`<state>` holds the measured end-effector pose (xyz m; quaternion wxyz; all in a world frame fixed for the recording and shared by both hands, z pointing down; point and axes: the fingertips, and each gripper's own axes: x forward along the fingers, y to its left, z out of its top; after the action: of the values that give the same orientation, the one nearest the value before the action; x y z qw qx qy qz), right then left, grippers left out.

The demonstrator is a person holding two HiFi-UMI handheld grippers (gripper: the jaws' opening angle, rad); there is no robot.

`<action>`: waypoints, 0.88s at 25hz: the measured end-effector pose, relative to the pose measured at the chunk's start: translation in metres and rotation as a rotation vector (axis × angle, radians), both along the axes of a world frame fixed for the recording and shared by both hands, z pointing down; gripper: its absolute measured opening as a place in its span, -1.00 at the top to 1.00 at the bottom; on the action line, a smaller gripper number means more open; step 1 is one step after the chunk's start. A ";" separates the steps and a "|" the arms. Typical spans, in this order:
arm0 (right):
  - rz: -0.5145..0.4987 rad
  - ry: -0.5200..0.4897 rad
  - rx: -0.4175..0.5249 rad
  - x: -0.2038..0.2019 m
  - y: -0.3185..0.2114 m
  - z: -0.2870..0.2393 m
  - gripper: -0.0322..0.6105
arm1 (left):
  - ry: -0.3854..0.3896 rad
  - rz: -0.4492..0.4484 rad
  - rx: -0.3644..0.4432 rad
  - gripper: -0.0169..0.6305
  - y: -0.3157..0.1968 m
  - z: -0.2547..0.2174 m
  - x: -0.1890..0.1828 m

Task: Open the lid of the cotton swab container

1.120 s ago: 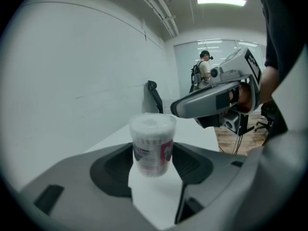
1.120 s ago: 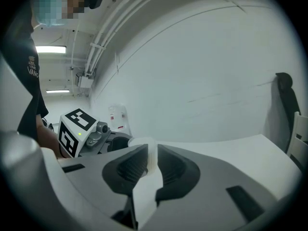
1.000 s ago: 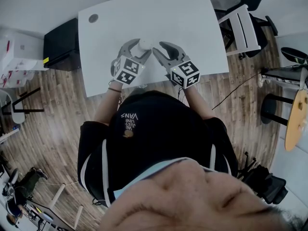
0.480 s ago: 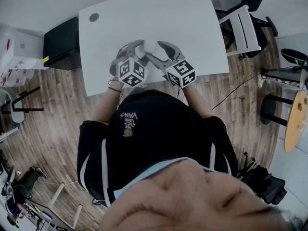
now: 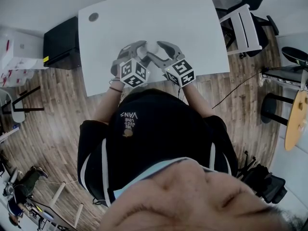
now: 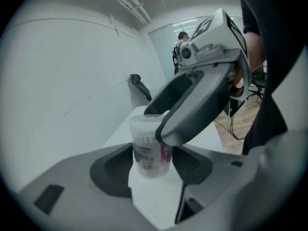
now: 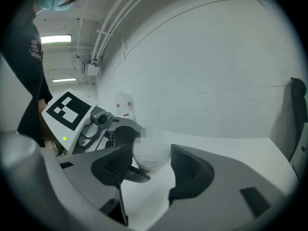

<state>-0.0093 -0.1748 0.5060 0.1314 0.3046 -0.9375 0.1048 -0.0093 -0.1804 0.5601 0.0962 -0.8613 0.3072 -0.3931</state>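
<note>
A small clear round cotton swab container point(image 5: 151, 45) with a pink label stands near the front of the white table point(image 5: 192, 28). My left gripper point(image 5: 143, 48) comes in from the left and is shut on the container's body point(image 6: 150, 146), one pad on each side. My right gripper point(image 5: 158, 48) reaches in from the right at the top. Its jaws have just been closing, and the lid point(image 7: 151, 154) fills the gap between the pads. One right finger point(image 6: 192, 114) crosses in front of the container's upper rim. A mosaic patch hides the lid's detail.
A grey cable hole point(image 5: 93, 17) sits at the table's far left corner. A black cabinet point(image 5: 60, 44) stands left of the table and a chair point(image 5: 243, 25) to its right. A plain white wall rises behind the table.
The left gripper has rolled and its marker cube has shifted right, toward the right gripper. The right gripper's jaws have spread wider around the container's top. Both hands have stayed in place.
</note>
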 end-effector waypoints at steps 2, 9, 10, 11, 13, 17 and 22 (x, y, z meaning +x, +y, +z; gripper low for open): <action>0.005 -0.016 -0.009 0.002 -0.001 0.000 0.10 | 0.007 0.005 -0.001 0.15 0.000 0.000 0.002; 0.011 -0.048 -0.045 0.007 -0.002 0.001 0.11 | 0.043 0.012 -0.019 0.16 0.001 -0.001 0.006; 0.010 -0.055 -0.050 0.007 -0.002 0.000 0.11 | 0.051 0.013 -0.023 0.16 0.001 -0.001 0.006; 0.009 -0.062 -0.054 0.007 -0.002 0.000 0.11 | 0.059 0.014 -0.025 0.16 0.002 -0.001 0.006; 0.006 -0.075 -0.061 0.007 -0.001 -0.001 0.11 | 0.071 0.019 -0.024 0.16 0.003 -0.002 0.006; -0.011 -0.096 -0.076 0.008 -0.001 -0.003 0.11 | 0.104 0.024 -0.034 0.16 0.004 -0.004 0.006; -0.040 -0.159 -0.114 0.008 0.000 -0.011 0.11 | 0.128 0.019 -0.040 0.16 0.003 -0.005 0.004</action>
<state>-0.0011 -0.1751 0.4954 0.0757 0.2684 -0.9435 0.1790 -0.0050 -0.1773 0.5549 0.0630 -0.8893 0.2966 -0.3424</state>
